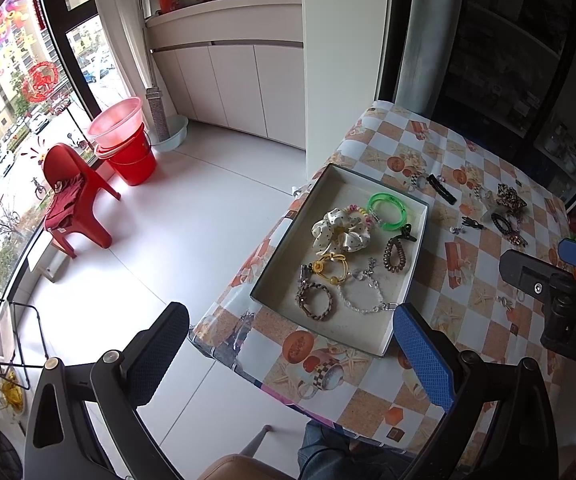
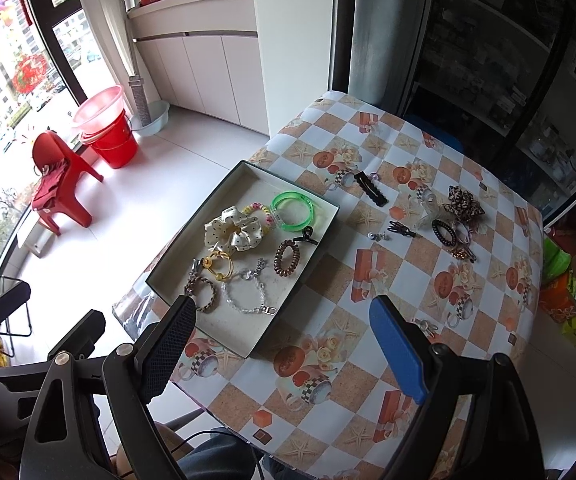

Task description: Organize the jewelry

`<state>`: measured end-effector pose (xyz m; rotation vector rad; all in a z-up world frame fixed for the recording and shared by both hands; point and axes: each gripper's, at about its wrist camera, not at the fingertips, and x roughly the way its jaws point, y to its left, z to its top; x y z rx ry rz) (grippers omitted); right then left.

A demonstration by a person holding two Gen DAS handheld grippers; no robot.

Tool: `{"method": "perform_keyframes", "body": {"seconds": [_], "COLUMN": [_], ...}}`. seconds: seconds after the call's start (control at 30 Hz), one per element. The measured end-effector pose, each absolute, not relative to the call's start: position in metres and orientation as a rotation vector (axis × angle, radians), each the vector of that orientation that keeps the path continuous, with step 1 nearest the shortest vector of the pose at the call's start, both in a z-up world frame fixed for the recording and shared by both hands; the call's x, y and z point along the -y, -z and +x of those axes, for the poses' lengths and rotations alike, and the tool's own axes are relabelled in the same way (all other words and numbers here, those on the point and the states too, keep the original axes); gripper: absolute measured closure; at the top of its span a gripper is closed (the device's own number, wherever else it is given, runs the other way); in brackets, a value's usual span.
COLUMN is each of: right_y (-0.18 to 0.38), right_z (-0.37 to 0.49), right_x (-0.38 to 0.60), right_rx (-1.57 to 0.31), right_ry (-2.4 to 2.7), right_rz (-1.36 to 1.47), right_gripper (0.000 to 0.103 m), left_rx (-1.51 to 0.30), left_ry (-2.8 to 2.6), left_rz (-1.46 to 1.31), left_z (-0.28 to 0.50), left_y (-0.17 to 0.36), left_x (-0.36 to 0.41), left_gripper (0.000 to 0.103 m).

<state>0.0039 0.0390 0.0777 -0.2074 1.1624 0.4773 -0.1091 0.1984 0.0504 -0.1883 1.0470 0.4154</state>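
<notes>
Both the left gripper [image 1: 288,360] and the right gripper [image 2: 288,344] hover with jaws spread, holding nothing. The shallow white cardboard tray [image 2: 192,236] holds bracelets; the black ridged hair clip [image 2: 371,189] and leopard-print scrunchie [image 2: 464,201] lie on the checkered worktop [image 2: 408,280]. Small smooth pieces there may slip from the jaws.

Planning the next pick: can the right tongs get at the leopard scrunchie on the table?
Probably yes. The right tongs hang open and empty, and the leopard scrunchie lies uncovered on the tablecloth, only small clips beside it.
</notes>
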Motion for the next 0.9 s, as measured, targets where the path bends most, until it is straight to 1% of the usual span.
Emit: {"method": "perform_keyframes", "body": {"seconds": [0.9], "right_y": [-0.0768], "right_z": [0.0041], "right_x": [-0.0384], "right_rx": [-1.164], "right_ry": [-0.478], "right_rz": [-0.204], "right_gripper": [0.013], "left_rx": [-1.051], "left_ry": [-0.435], "left_rz": [-0.191], "left_z": [-0.1142], "left_y": [-0.0486], "left_x": [-0.1964], "left_gripper": [0.000]}}
